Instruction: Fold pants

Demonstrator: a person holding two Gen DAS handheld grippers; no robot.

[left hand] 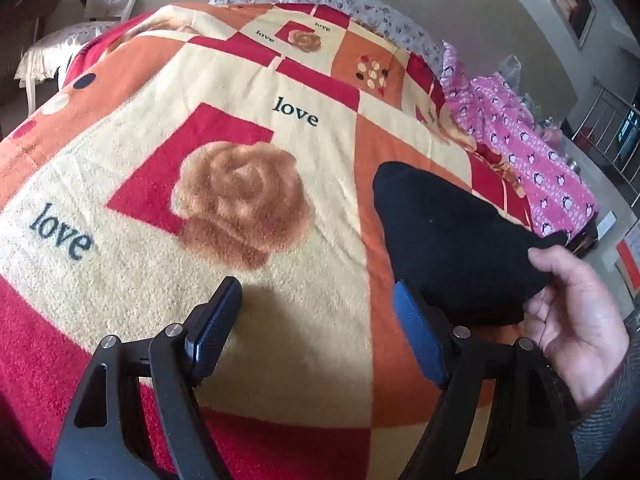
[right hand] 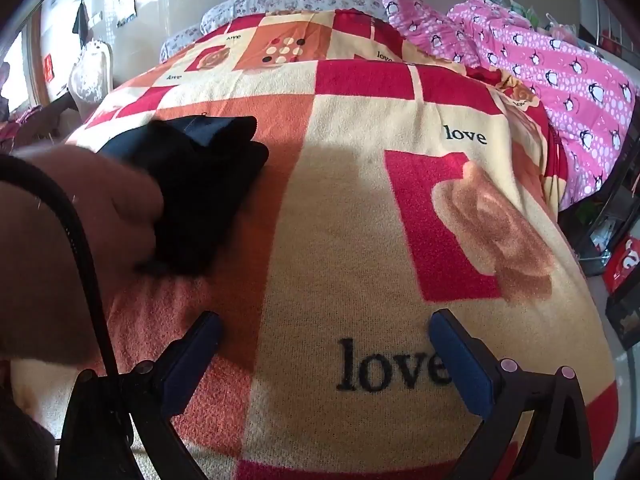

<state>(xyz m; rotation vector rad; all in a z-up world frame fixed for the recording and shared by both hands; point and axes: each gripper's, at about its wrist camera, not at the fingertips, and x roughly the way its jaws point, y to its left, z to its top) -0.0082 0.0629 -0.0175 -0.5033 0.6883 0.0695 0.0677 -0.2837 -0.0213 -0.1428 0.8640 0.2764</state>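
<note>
I see the black pants [left hand: 452,240] bundled on the bed's blanket [left hand: 280,208], beside its rose print, held by a bare hand [left hand: 576,312]. My left gripper [left hand: 316,320] and right gripper [right hand: 324,344] both gape, holding nothing. The bundle could slump apart if that hand lets go.

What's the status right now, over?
Left gripper open, right gripper open, both empty. Black pants bunched on the blanket, held by a bare hand. Pink penguin bedding off to the side.
</note>
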